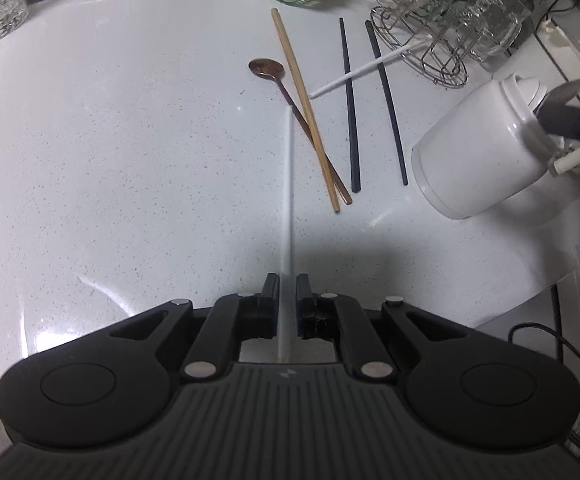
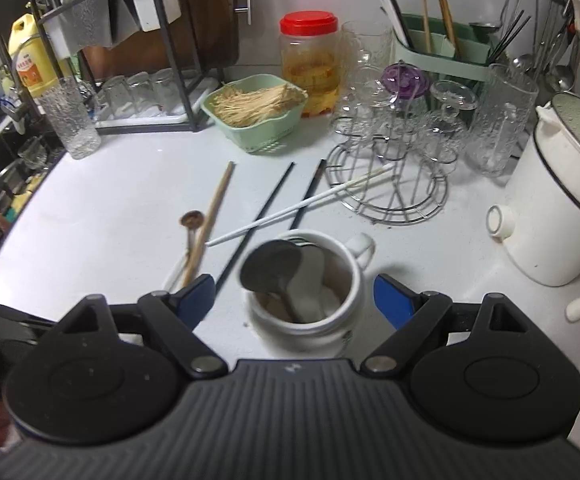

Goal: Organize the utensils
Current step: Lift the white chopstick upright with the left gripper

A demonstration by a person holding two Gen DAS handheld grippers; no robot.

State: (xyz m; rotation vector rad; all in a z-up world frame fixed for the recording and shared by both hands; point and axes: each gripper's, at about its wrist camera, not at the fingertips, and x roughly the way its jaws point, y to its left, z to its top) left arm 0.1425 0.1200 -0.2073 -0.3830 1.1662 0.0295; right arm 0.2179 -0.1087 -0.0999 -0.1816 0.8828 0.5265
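Left tool [image 1: 288, 300] tilted down, pinching chopstick [image 1: 289, 200].

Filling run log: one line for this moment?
left gripper: shut on white chopstick | right gripper: astride white jar, not gripping

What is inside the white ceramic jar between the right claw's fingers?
The white ceramic jar holds a dark spoon with a white one behind it. The spoons cover most of the jar's bottom.

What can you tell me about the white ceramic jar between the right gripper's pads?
The white ceramic jar is glossy and squat, with a small side handle and an open mouth. Dark spoons rest inside it. It stands on the white countertop, between the blue pads of the right gripper; whether they press it cannot be told.
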